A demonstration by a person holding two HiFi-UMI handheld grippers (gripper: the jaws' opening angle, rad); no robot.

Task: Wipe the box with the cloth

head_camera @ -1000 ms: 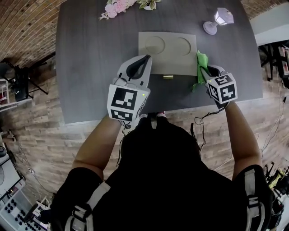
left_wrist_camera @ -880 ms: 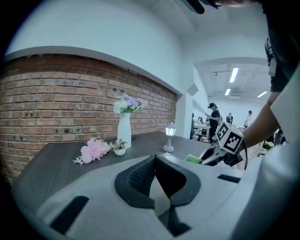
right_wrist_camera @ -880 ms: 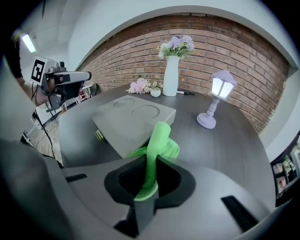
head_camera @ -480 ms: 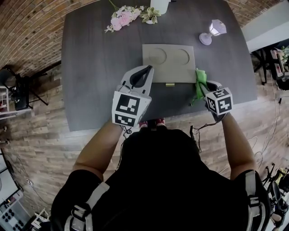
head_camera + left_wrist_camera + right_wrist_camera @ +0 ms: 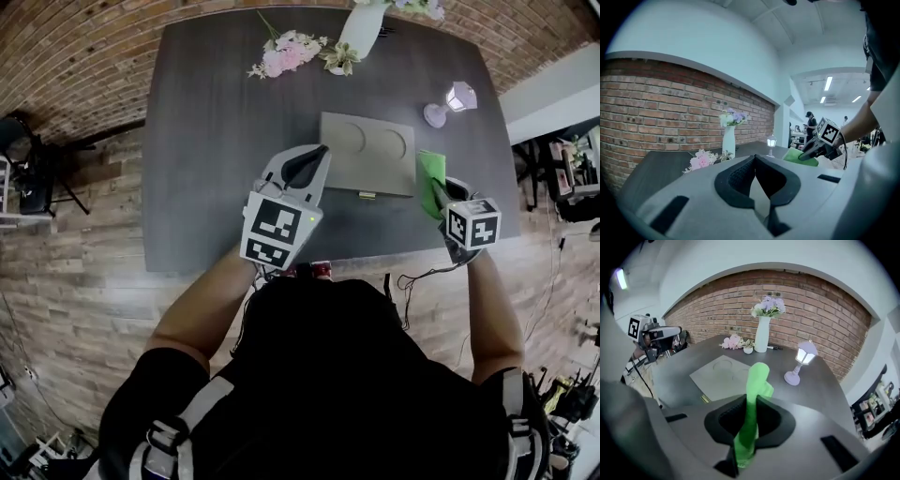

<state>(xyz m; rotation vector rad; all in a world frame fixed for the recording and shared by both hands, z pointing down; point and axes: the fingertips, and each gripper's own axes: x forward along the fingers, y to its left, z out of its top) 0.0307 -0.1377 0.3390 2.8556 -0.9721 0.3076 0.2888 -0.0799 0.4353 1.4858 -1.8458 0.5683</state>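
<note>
The flat grey box (image 5: pixel 364 153), with two round hollows in its lid, lies on the dark table (image 5: pixel 216 141). My right gripper (image 5: pixel 437 190) hovers just off the box's right edge, shut on the green cloth (image 5: pixel 430 172). In the right gripper view the cloth (image 5: pixel 753 391) sticks up between the jaws, with the box (image 5: pixel 723 374) ahead and to the left. My left gripper (image 5: pixel 320 153) is at the box's near left corner, jaws closed with nothing between them. Its own view (image 5: pixel 754 158) looks over the table; the box is hidden there.
A small lilac lantern lamp (image 5: pixel 451 101) stands behind the box on the right. A white vase (image 5: pixel 360 30) and loose pink flowers (image 5: pixel 284 56) sit at the far edge. The table's near edge (image 5: pixel 375 255) is just in front of the person.
The head view has tilted, so more of the far table edge shows. Both grippers keep about the same places beside the box, and the cloth stays held.
</note>
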